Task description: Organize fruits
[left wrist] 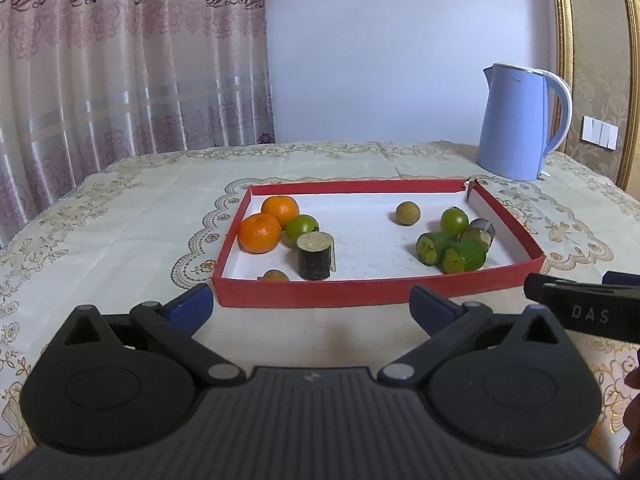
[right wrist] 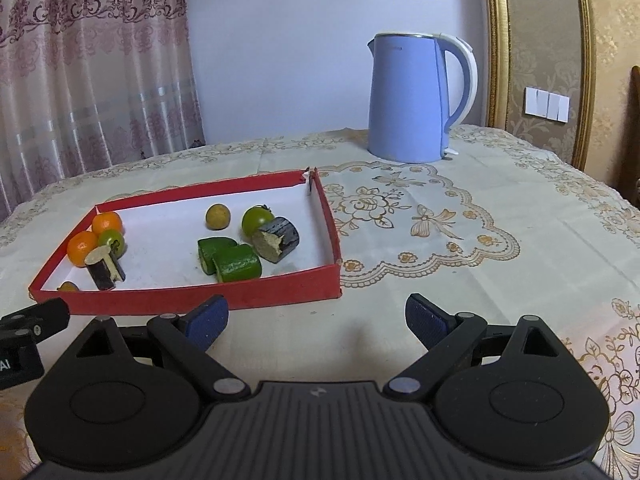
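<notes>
- Left gripper [left wrist: 312, 306], right gripper [right wrist: 316, 318]: both spread wide, empty, over embroidered tablecloth [right wrist: 460, 280].
- Red tray [left wrist: 376, 294] w/ fruits [left wrist: 260, 233]: just ahead of left gripper.
- Blue kettle [right wrist: 408, 100], curtain [left wrist: 120, 60]: far bkgd.

**Partly hidden in the tray**

The red cardboard tray's [left wrist: 360, 294] near wall hides the lower half of a small brown round fruit [left wrist: 274, 276]. The right tool [left wrist: 580, 312] is cut off by the left view's edge.
</notes>
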`<state>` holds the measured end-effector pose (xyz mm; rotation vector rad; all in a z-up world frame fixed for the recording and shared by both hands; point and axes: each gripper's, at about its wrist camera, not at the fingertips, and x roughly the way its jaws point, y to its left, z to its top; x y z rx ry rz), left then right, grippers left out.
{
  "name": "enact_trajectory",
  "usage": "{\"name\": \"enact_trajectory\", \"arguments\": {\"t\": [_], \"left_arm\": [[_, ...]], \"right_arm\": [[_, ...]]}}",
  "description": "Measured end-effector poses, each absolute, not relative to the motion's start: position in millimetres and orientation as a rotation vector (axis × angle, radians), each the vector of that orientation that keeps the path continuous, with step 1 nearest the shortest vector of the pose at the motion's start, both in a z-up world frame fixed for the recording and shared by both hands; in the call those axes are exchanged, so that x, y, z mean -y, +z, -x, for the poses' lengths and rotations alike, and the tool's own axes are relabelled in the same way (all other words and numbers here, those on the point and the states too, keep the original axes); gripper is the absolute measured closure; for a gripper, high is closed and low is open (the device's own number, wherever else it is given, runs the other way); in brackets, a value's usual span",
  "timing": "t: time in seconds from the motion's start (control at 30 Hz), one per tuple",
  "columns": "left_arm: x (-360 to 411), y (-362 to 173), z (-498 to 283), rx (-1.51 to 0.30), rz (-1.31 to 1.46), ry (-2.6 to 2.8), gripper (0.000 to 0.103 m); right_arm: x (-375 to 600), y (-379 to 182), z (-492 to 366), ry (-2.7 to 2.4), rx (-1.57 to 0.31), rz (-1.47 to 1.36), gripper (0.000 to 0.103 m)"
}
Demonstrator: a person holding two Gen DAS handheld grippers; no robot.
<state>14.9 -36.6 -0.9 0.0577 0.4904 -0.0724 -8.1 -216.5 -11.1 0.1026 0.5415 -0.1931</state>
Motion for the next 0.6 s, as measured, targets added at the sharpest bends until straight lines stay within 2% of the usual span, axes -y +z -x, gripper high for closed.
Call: {"name": "enact_trajectory", "arguments": {"t": [0.6], "left_arm": [[37.0, 6.1, -8.8, -0.475, -0.063, -0.074, 0.0]], "right_arm": [[207.8, -6.4, 7.6, -0.181, -0.536, -0.083, 0.007]]}}
